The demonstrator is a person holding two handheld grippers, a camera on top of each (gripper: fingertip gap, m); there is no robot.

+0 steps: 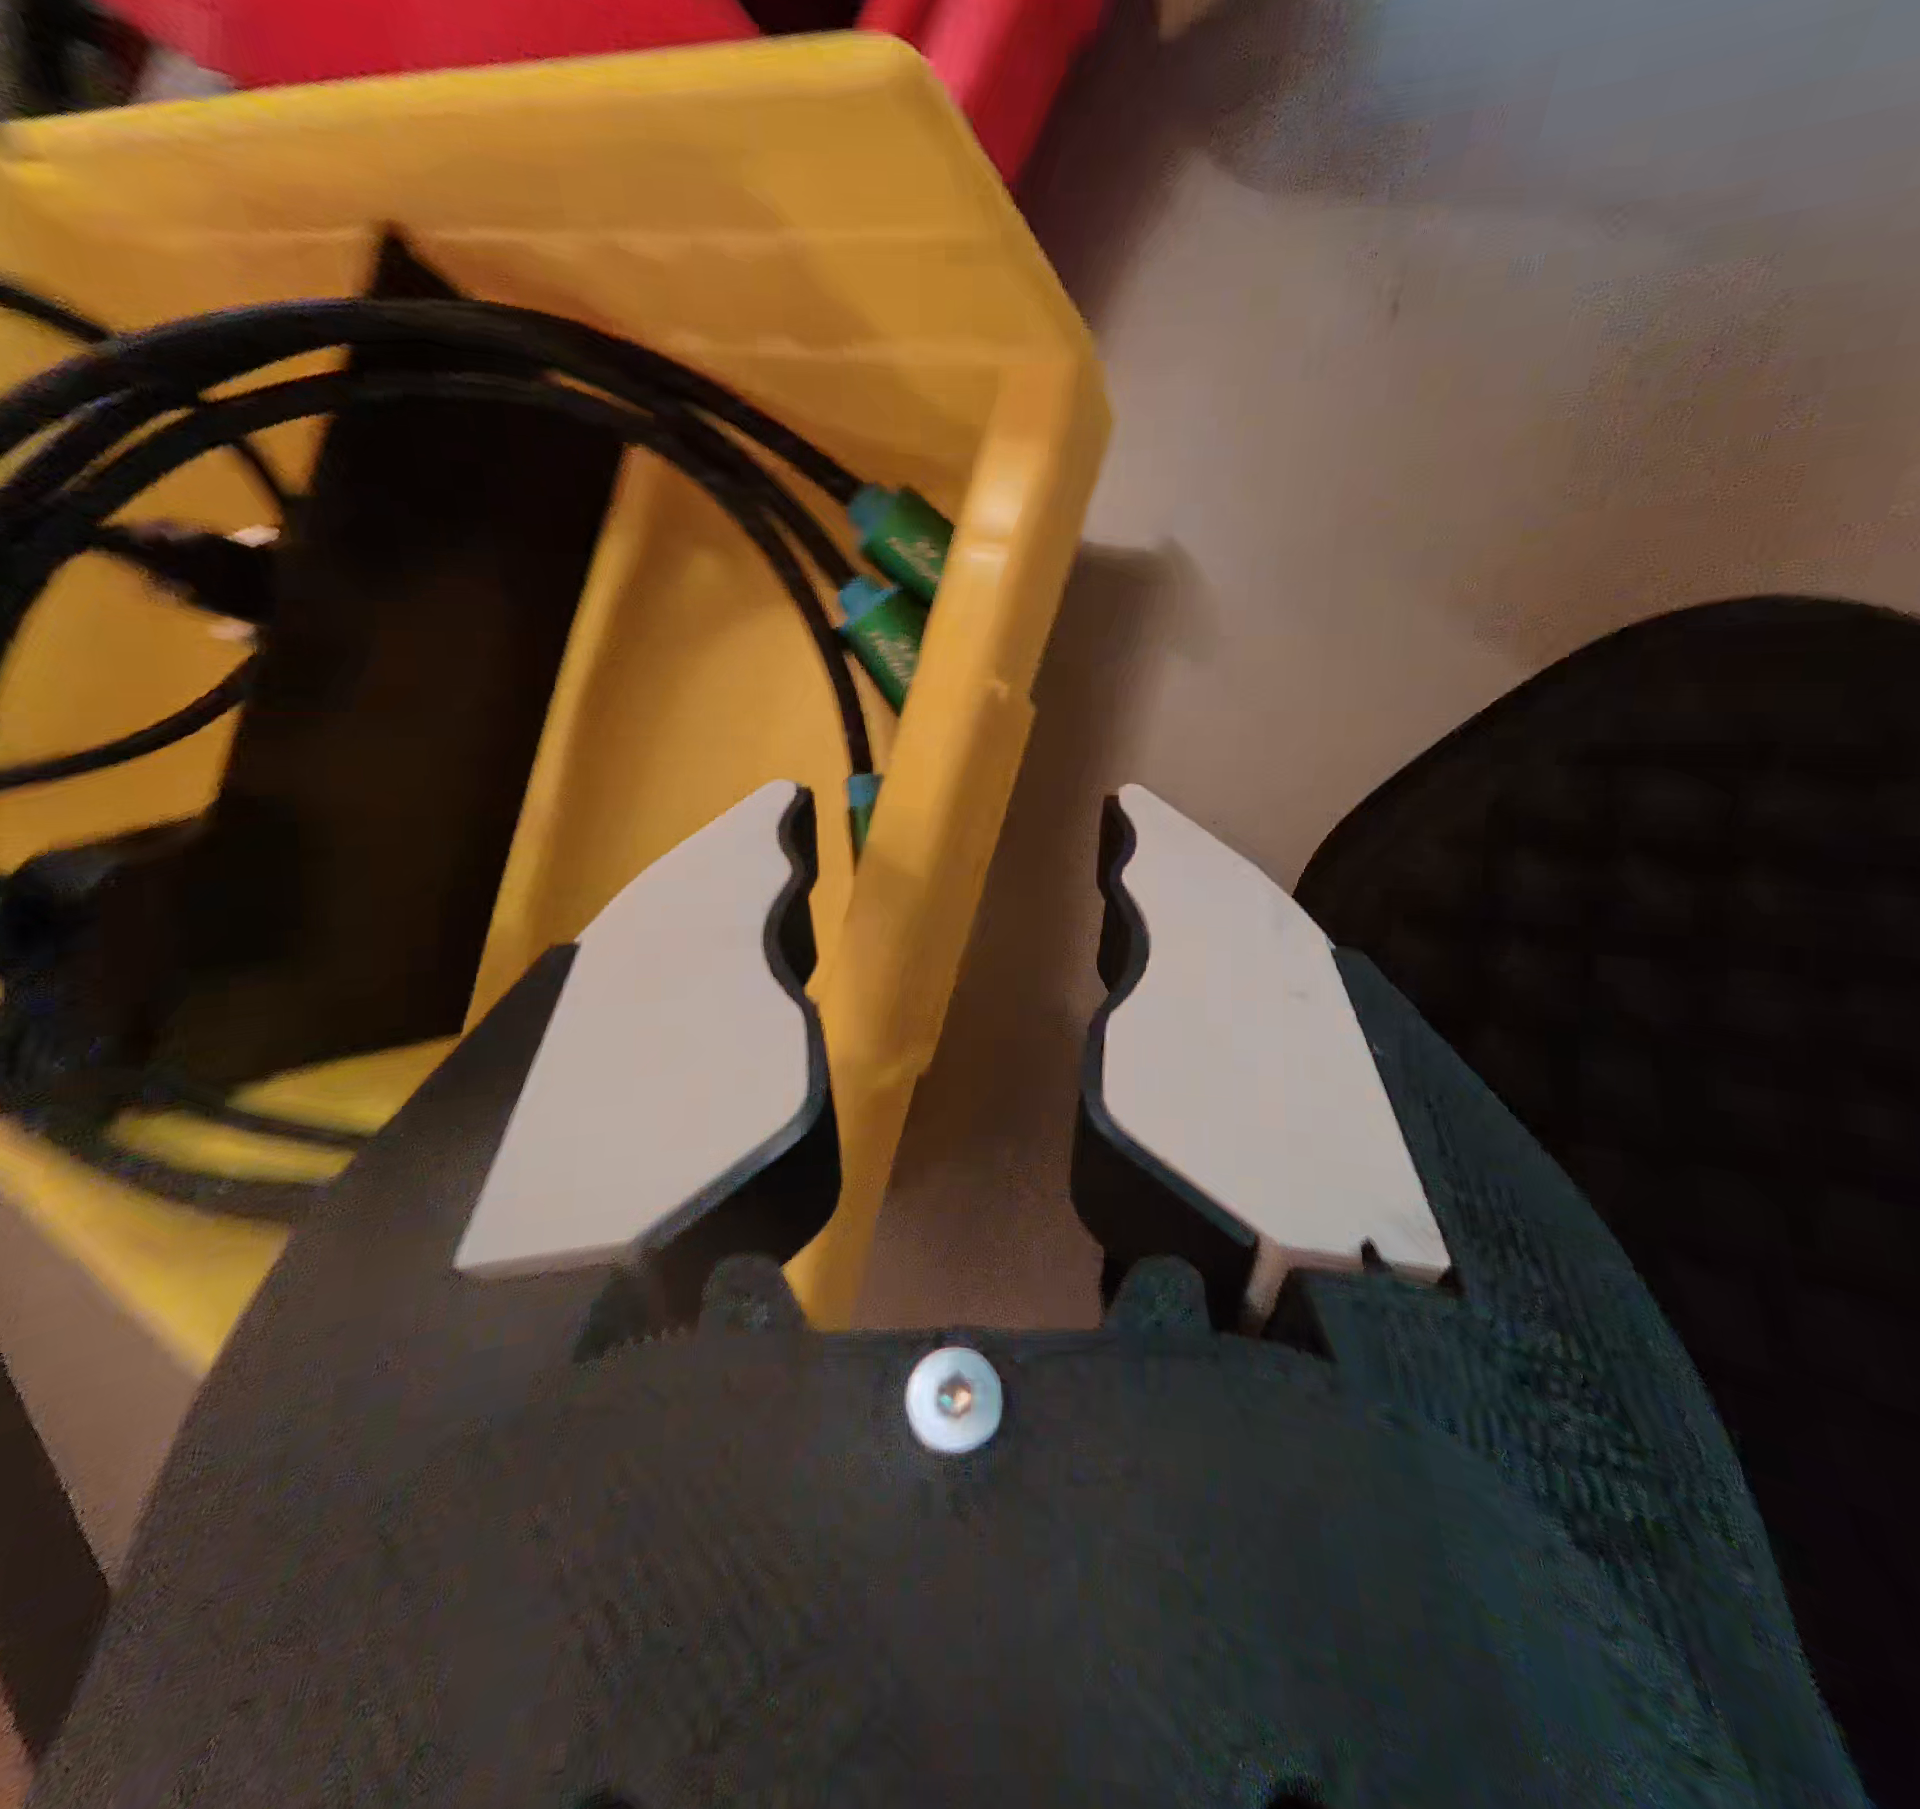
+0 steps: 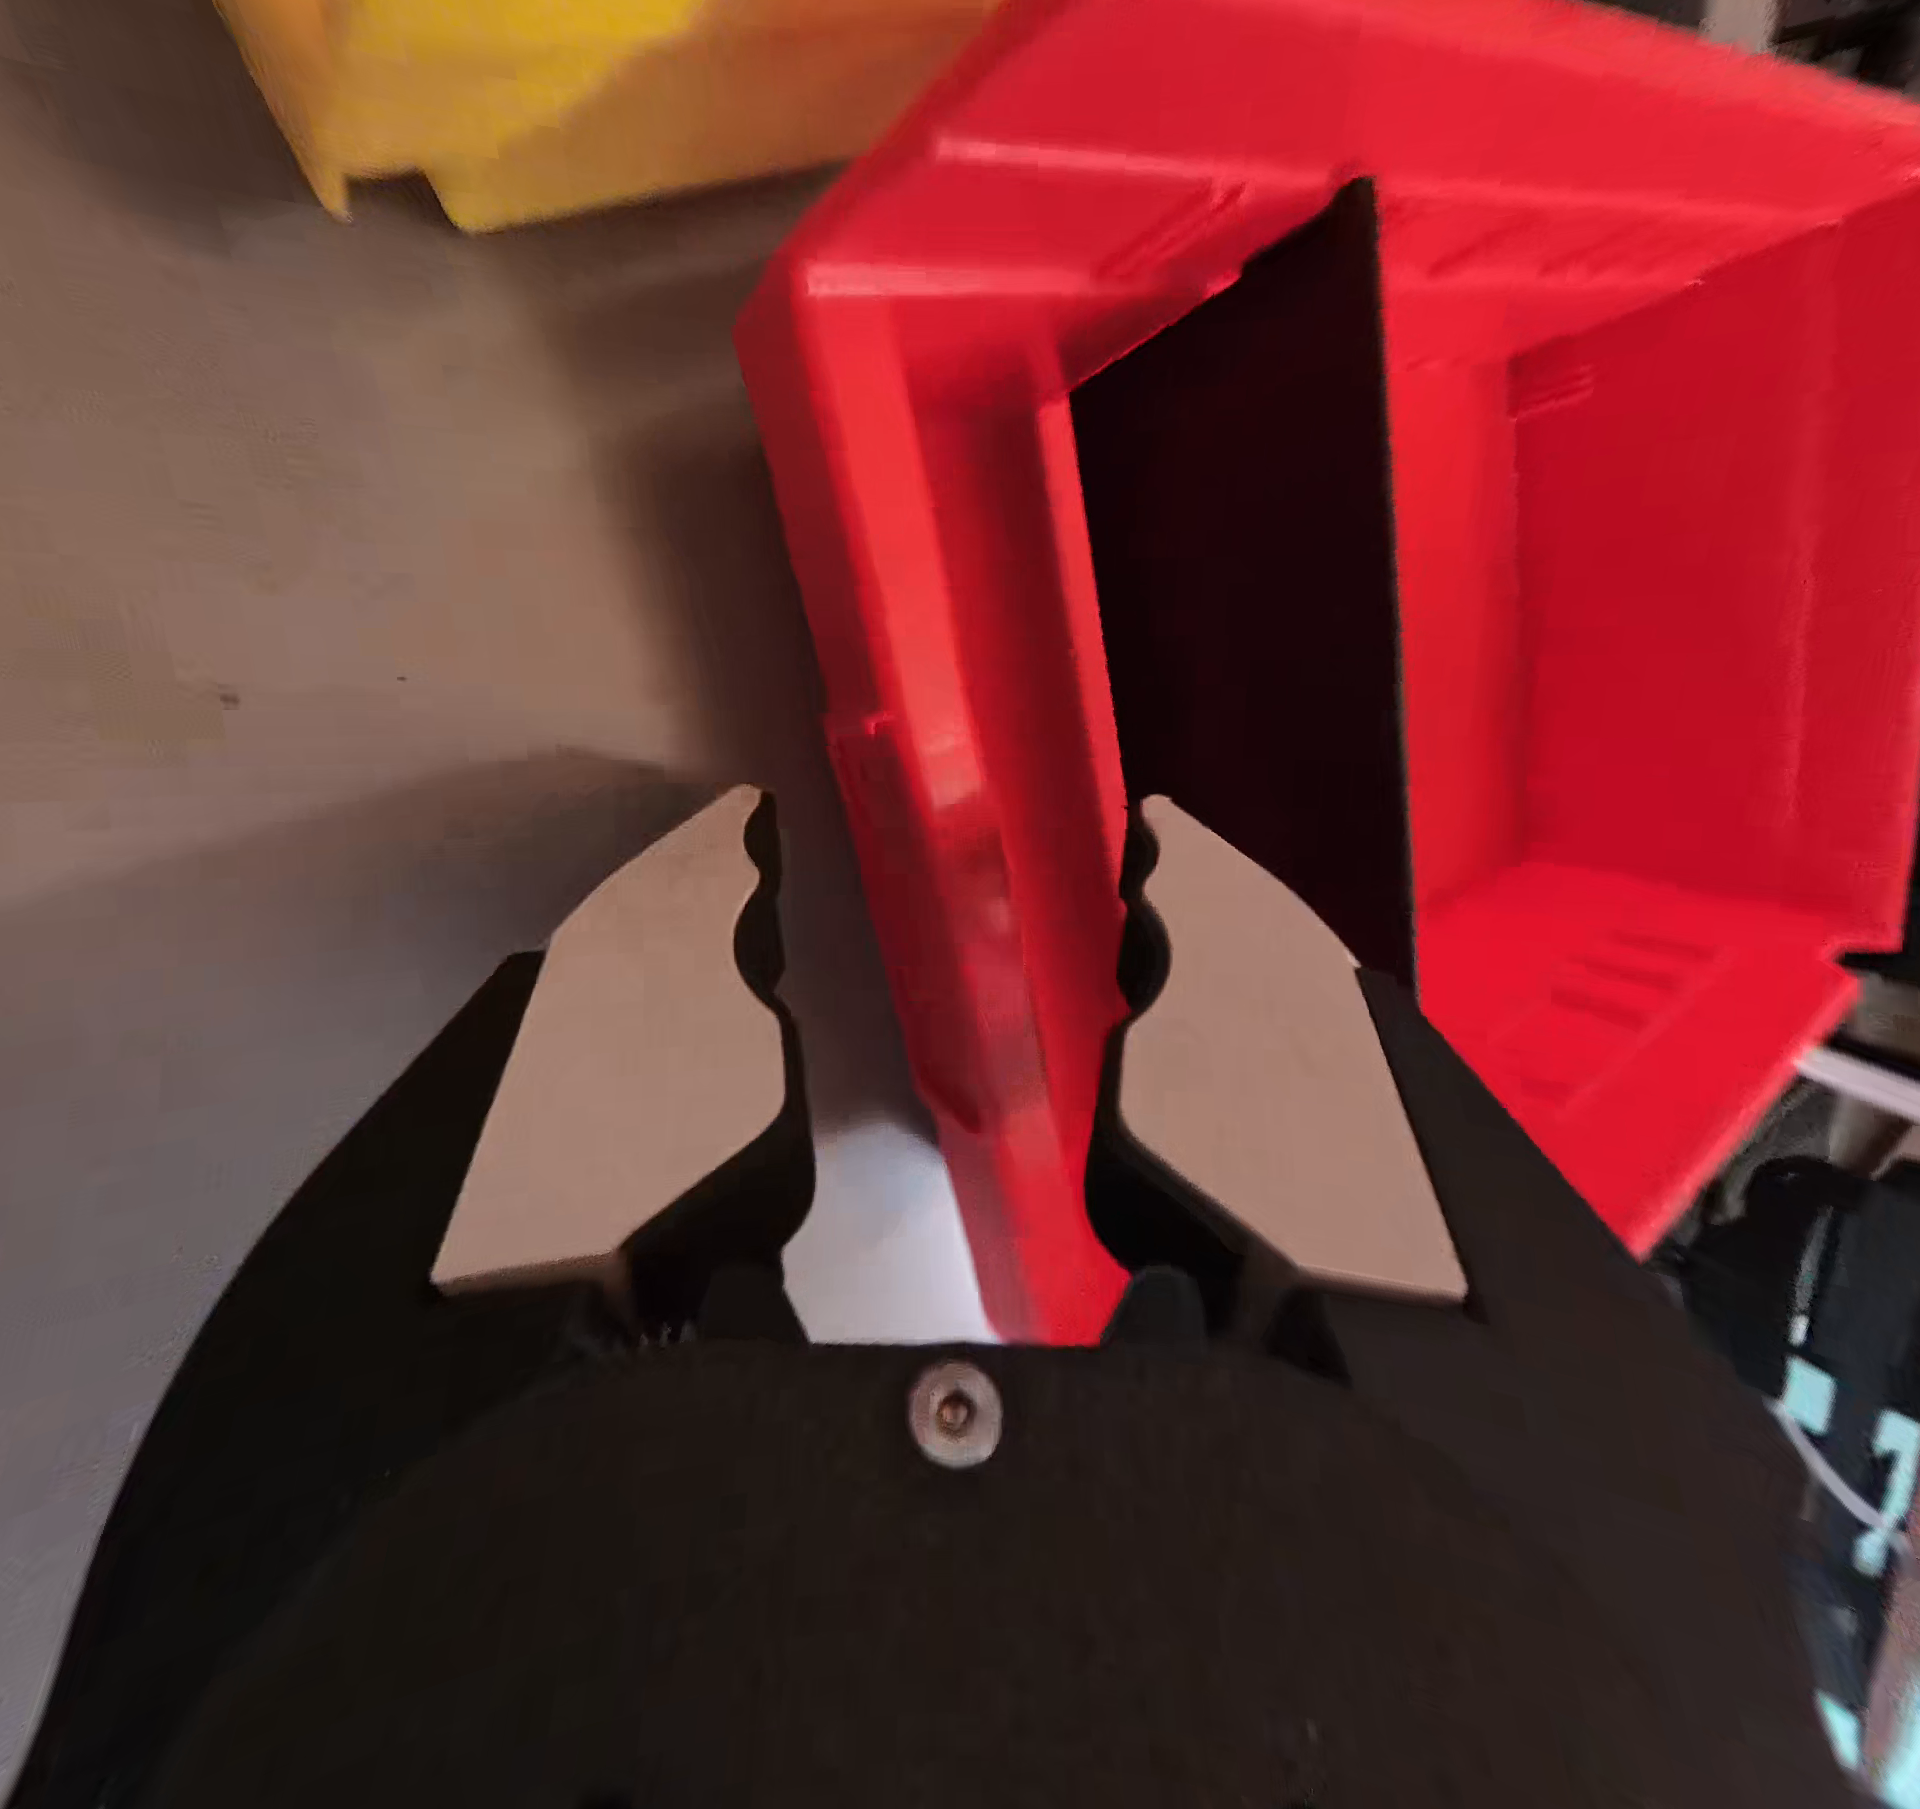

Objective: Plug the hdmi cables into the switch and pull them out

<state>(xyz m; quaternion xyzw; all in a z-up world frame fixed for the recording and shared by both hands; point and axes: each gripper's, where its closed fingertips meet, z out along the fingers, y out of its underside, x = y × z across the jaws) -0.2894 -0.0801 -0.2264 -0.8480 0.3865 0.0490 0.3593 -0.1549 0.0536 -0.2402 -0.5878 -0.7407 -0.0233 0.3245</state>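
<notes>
Dim warm light, motion blur, soft shadows

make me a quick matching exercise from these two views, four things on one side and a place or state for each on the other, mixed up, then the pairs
Things:
1. yellow bin
2. red bin
3. green plugs
4. left gripper

Places or states:
A. its wall stands between the open fingers of the right gripper
B. holds coiled black cables
C. open, holding nothing, at the yellow bin's corner
D. lie against the yellow bin's inner wall

Pairs: 1-B, 2-A, 3-D, 4-C
</notes>
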